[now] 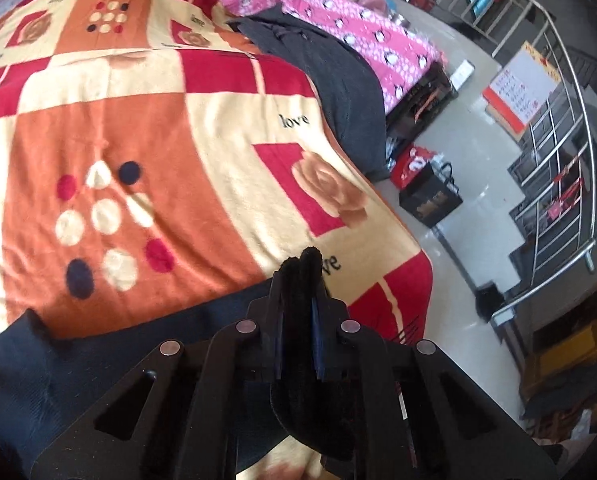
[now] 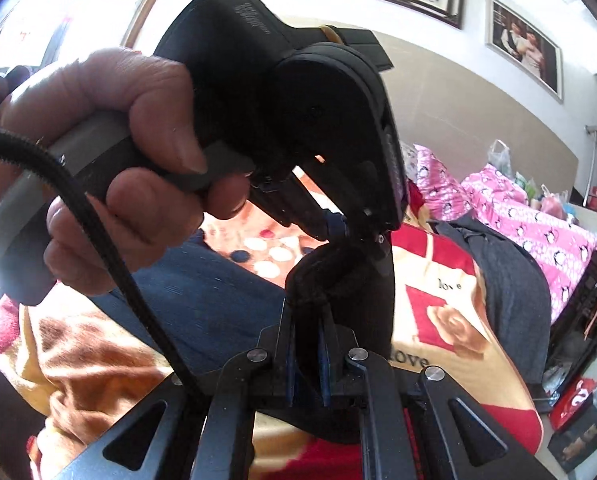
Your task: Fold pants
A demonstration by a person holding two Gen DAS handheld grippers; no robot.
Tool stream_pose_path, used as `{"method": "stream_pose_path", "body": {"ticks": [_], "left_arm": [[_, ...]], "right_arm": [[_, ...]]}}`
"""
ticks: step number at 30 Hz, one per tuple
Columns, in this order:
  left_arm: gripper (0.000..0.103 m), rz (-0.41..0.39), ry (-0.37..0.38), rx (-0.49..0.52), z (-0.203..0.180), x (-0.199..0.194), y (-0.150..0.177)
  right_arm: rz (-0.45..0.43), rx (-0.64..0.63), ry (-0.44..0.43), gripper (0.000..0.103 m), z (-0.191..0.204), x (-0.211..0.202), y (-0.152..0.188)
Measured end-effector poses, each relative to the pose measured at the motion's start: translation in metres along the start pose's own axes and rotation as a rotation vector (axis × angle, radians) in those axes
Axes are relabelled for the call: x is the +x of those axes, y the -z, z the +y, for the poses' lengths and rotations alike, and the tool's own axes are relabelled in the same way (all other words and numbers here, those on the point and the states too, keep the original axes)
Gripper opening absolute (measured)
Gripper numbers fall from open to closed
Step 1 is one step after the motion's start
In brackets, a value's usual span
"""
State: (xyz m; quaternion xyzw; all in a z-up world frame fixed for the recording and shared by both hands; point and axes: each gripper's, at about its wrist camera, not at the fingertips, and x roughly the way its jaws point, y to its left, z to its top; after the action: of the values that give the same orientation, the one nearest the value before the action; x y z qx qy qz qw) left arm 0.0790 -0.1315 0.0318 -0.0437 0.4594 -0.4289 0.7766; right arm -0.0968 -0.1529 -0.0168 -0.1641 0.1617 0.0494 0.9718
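Dark navy pants [image 1: 58, 368] lie across the near edge of a patterned blanket [image 1: 158, 112]. My left gripper [image 1: 301, 266] is shut, and a fold of the dark fabric pokes out between its fingertips. In the right wrist view a hand [image 2: 130, 152] holds that left gripper [image 2: 336, 226] just ahead, pointing down. My right gripper [image 2: 308, 304] is shut on the same bunched edge of the pants [image 2: 218, 304], right below the left one. The fabric hangs in a short loop between the two grippers.
A grey garment [image 1: 338, 80] and a pink penguin-print quilt [image 1: 338, 12] lie along the bed's far right side. On the floor to the right stand a black gift bag [image 1: 428, 200], a red bag [image 1: 412, 164] and a steel railing [image 1: 558, 160].
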Motion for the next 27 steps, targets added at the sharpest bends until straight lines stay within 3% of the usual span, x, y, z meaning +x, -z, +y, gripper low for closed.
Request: {"method": "stream_pose_path", "body": {"ticks": [6, 12, 20, 22, 24, 27], "left_arm": [[0.009, -0.069, 0.028, -0.09, 0.061, -0.052, 0.016], [0.009, -0.102, -0.026, -0.152, 0.108, -0.086, 0.033], [0.009, -0.096, -0.078, -0.219, 0.146, -0.088, 0.059], [0.012, -0.084, -0.097, -0.238, 0.153, -0.083, 0.066], [0.023, -0.094, -0.107, -0.268, 0.162, -0.083, 0.072], [0.023, -0.112, -0.093, -0.312, 0.169, -0.09, 0.075]], "right_arm": [[-0.022, -0.118, -0.038, 0.009, 0.051, 0.004, -0.027], [0.011, -0.206, -0.109, 0.009, 0.105, 0.019, -0.058], [0.08, -0.276, -0.161, 0.009, 0.145, 0.034, -0.057], [0.1, -0.284, -0.165, 0.009, 0.147, 0.042, -0.051], [0.128, -0.304, -0.172, 0.009, 0.153, 0.047, -0.048], [0.13, -0.333, -0.195, 0.016, 0.153, 0.048, -0.047]]}}
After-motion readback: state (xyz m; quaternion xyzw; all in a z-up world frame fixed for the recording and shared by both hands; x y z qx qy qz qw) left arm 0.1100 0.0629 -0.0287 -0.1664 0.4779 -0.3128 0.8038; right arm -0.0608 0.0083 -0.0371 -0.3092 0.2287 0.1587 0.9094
